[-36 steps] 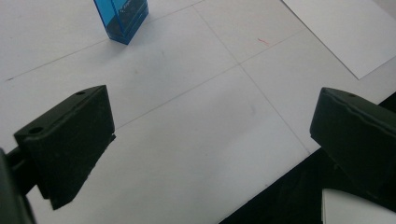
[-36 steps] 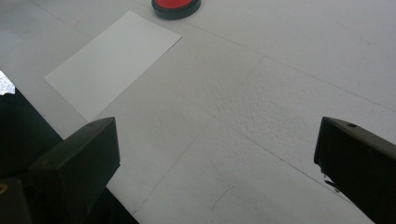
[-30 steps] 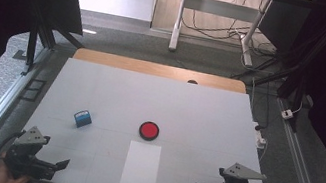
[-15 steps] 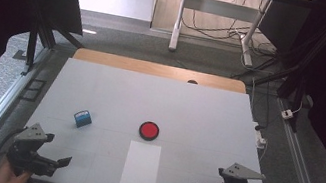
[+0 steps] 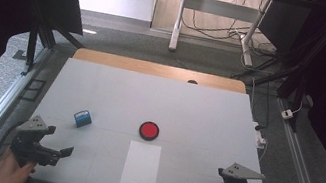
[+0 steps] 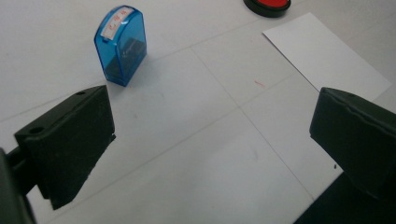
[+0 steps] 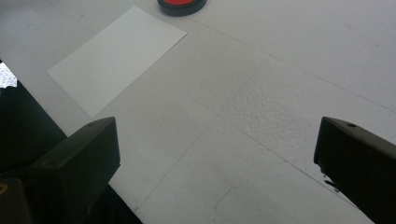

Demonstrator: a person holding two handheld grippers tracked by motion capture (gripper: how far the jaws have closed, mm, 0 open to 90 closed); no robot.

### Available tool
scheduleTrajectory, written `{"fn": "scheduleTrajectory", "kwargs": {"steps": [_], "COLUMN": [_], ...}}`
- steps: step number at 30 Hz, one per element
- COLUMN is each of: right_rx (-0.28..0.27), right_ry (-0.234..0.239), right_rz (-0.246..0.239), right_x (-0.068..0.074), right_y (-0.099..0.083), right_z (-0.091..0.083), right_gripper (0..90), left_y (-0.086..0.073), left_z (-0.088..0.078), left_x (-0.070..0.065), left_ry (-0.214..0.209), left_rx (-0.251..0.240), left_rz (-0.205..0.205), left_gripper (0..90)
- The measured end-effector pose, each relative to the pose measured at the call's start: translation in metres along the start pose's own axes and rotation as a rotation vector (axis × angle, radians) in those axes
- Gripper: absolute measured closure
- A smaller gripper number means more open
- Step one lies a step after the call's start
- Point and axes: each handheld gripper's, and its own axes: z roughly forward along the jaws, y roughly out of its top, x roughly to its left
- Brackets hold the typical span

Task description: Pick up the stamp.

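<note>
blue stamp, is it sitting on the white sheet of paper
No, the blue stamp stands on the bare table, apart from the white paper, off to its left.

blue stamp (image 5: pixel 82 118) upright, red pad (image 5: pixel 149 130), paper (image 5: pixel 141 165)

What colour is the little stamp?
Blue stamp, see-through with a white label, best in the left gripper view.

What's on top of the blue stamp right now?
A white label with red markings sits on the blue stamp's curved top; its print is too small to read. The stamp's underside rests on the table, hidden.
</note>
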Motion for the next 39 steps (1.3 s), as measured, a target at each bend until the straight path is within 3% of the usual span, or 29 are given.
{"fn": "scheduleTrajectory", "kwargs": {"steps": [11,22,34,39], "right_rx": [0.002,0.008,0.009,0.011], "right_ry": [-0.002,0.0,0.0,0.002], "right_rz": [-0.002,0.0,0.001,0.0], "right_x": [0.0,0.0,0.0,0.0], "right_y": [0.0,0.0,0.0,0.0], "right_z": [0.0,0.001,0.001,0.001], "right_gripper": [0.6,0.6,0.5,0.6], "left_y": [0.019,0.035,0.051,0.055], "left_z": [0.014,0.027,0.045,0.052], "left_x": [0.011,0.025,0.044,0.05], "left_ry": [0.035,0.027,0.059,0.055], "left_rx": [0.029,0.03,0.043,0.062], "left_rz": [0.044,0.038,0.037,0.081], "left_gripper": [0.5,0.5,1.0,1.3]}}
